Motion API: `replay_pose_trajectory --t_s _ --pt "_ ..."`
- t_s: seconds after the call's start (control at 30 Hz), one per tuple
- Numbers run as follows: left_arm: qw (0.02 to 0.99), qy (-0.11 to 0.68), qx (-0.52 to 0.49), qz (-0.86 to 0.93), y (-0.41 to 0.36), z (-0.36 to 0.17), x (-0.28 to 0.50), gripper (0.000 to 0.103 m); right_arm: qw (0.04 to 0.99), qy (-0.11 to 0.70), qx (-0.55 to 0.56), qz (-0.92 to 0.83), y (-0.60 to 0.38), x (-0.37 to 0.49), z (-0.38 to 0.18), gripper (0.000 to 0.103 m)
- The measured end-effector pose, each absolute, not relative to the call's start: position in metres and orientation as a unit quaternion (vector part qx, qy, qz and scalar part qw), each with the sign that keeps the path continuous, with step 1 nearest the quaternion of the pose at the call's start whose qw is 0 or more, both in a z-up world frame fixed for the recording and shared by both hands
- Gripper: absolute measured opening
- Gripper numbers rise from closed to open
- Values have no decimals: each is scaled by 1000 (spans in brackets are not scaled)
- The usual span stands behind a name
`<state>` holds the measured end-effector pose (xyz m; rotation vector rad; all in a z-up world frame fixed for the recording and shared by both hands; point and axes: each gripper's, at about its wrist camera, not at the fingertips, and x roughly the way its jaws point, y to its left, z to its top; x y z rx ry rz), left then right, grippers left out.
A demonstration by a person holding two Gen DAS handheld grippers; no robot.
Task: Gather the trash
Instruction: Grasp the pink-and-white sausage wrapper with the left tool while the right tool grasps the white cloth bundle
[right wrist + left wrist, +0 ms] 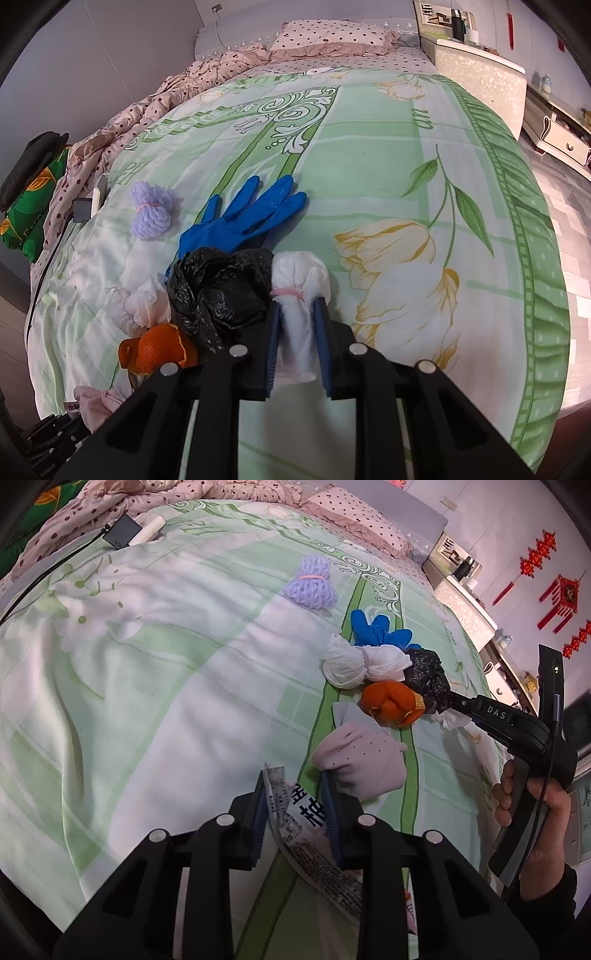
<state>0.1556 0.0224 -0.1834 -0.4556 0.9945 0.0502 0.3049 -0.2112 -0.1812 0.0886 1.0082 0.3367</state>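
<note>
The left gripper [295, 808] is clenched on a printed paper wrapper [314, 834], apparently to lift it off the bedsheet [147, 701]; a pale pink cloth wad [360, 764] sits just past its right pad. The right gripper [297, 334] is pinched around a white tissue bundle [299, 295] tied with a pink band, likely for the same reason. Just left of it lie a black plastic bag [218, 288] and orange peel [155, 350]. Beyond are a blue glove [243, 221] and a lilac mesh bundle [153, 214].

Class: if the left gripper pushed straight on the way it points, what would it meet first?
The left gripper, already shut on a printed paper wrapper, would probably first meet the pale pink crumpled cloth just ahead, though depth is unclear.
</note>
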Motion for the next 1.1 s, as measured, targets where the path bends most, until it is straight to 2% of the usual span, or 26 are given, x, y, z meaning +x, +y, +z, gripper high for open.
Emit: replay_pose_trajectory --t_s 0.43,1.1 --pt "867 446 -223 17 43 -151 131 17 885 434 54 160 -228 273 -128 16" --pt "925 335 -176 -17 26 -52 94 17 914 357 78 175 -272 177 -31 16"
